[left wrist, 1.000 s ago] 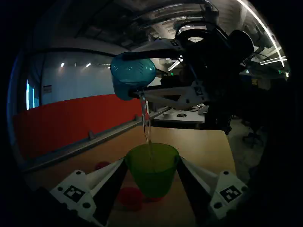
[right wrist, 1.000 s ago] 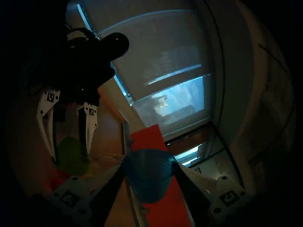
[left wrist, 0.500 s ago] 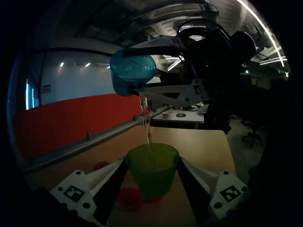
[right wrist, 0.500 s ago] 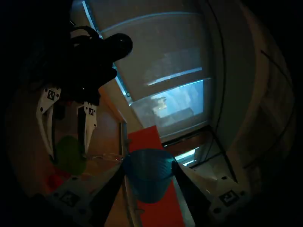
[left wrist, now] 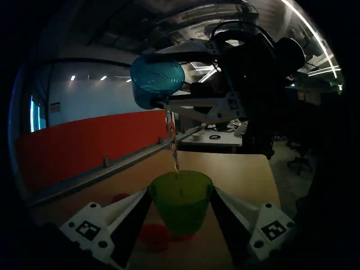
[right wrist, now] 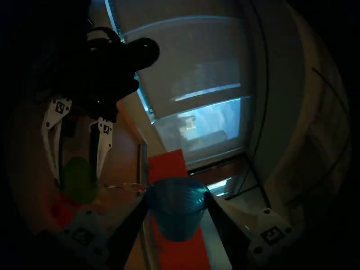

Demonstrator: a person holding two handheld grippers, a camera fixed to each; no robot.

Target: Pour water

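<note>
Water (left wrist: 173, 144) falls in a thin thread down the centre of the left gripper view, from the lip of a blue cup (left wrist: 156, 85) in the upper middle into a green cup (left wrist: 181, 207) at the lower centre. The pour is under way, not finished.

The blue cup lies tipped well over, clamped between both fingers of the right gripper (left wrist: 158, 82). The left gripper (left wrist: 180, 198) grasps the green cup upright directly beneath it, one finger pressed to each side, above a wooden table (left wrist: 234, 171).

How full the green cup is cannot be read through its dim, tinted wall, and the water remaining in the blue cup is just as hard to judge. By the steep tilt and the slender stream, little may be left to pour. What remains, on this evidence, is to let the stream run out and bring the blue cup upright.

Two small red objects (left wrist: 153, 234) sit on the table at the lower left, just beside the green cup. A red partition (left wrist: 90, 139) runs across the left of the frame behind it.
</note>
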